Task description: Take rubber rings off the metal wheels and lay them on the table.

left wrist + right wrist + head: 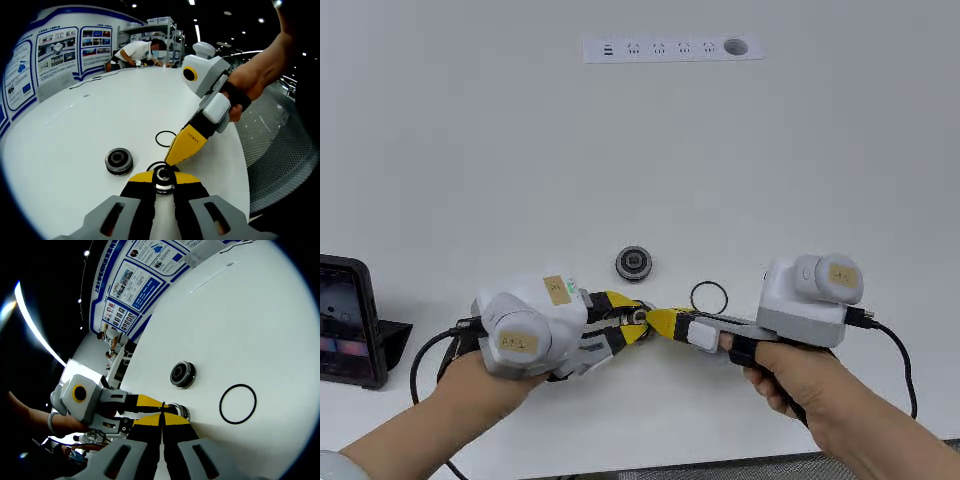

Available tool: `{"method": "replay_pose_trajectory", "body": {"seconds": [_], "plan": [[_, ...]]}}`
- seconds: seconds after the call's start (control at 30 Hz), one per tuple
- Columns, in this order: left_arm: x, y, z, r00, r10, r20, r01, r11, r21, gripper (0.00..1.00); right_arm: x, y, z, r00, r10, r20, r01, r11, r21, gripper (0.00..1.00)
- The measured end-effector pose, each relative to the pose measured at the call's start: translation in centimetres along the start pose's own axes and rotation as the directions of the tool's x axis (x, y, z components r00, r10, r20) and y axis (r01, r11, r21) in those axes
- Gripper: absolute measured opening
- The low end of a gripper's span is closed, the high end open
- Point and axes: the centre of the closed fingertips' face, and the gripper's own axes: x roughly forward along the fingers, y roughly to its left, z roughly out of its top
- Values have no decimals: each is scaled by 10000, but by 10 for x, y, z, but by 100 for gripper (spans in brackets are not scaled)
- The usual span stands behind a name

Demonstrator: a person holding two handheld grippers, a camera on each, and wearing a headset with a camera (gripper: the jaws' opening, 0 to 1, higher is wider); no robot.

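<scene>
Left gripper point(626, 321): jaws clamped on a small metal wheel point(163, 175), held just above the white table point(520, 150). Right gripper point(161, 416): jaws pressed narrow, tips at that wheel's edge, where a black rubber ring point(154, 164) bulges off it. Can't tell if rubber is actually pinched. A loose ring point(709, 297) lies flat on the table just beyond the grippers. A second wheel point(634, 263) sits nearby with its ring on. Tan stickers on both gripper bodies carry handwriting that is unreadable. Small lettering on the right gripper's yellow jaw and the wall posters point(137, 287) are also too small to read.
</scene>
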Motion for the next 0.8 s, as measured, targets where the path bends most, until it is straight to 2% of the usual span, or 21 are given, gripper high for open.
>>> {"method": "replay_pose_trajectory", "body": {"seconds": [0.27, 0.67, 0.8], "plan": [[0, 0, 0, 10000, -3, -15, 3, 10000, 60, 13, -3, -9, -3, 9996, -278, -46, 279, 9996, 102, 2], [0, -1, 0, 10000, -21, 79, 19, 9997, 254, 14, -3, -13, -6, 9990, -435, -96, 436, 9990, 108, 2], [0, -2, 0, 9998, -106, 188, 104, 9999, 111, 15, -3, -13, -7, 9989, -445, -121, 446, 9990, 101, 2]]}}
